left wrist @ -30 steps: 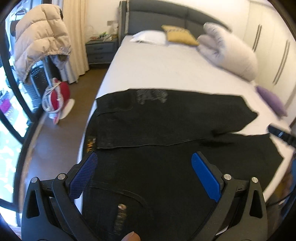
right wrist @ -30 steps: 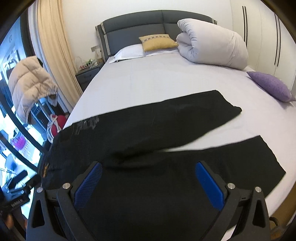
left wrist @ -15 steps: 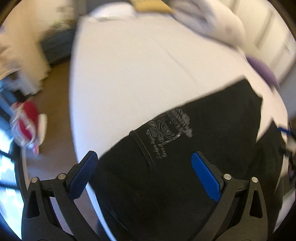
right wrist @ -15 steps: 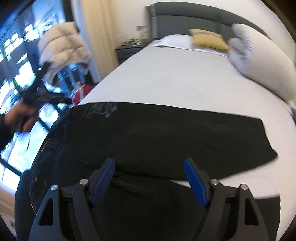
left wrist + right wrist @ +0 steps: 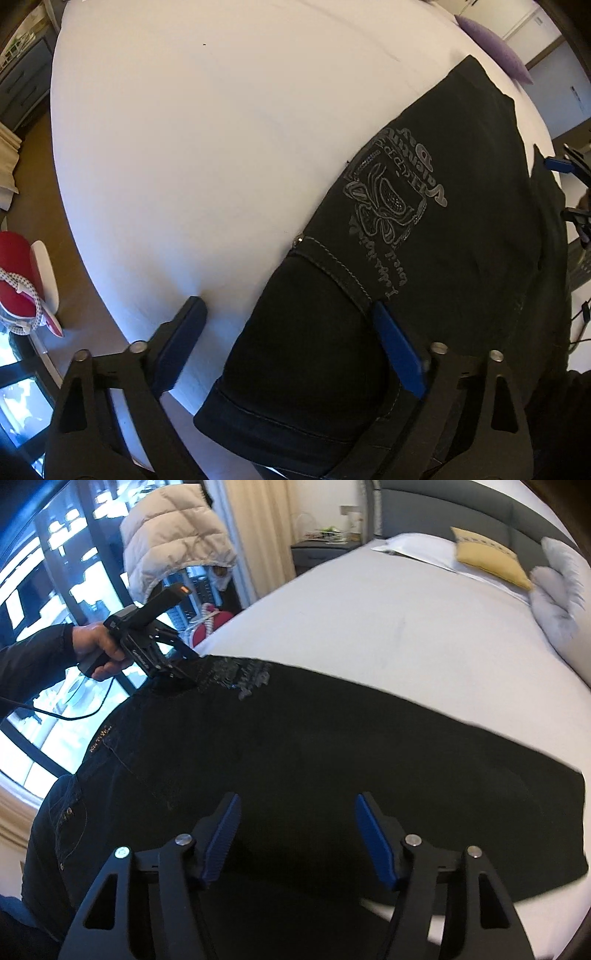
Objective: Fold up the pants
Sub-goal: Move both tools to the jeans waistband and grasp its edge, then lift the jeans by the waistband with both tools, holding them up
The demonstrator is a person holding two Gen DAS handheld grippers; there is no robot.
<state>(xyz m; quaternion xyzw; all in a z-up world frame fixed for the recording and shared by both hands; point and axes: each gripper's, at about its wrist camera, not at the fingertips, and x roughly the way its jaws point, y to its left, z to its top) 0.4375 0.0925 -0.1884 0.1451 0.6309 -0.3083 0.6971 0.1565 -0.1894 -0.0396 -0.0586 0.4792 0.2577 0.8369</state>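
Observation:
Black pants lie spread across the white bed, waist to the left, legs to the right. A grey printed emblem marks the far hip. My left gripper is open and straddles the far waist corner of the pants, one blue pad on the sheet, the other over the cloth. In the right wrist view the left gripper sits at that corner. My right gripper is open and empty, low over the upper leg.
A grey headboard, white pillow, yellow cushion and rolled duvet lie at the bed's head. A purple cushion lies on the far side. A beige puffer jacket, nightstand and red appliance stand left of the bed.
My left gripper has moved from the near waist out to the far waist corner, close over the emblem. My right gripper has swung left and lower over the legs.

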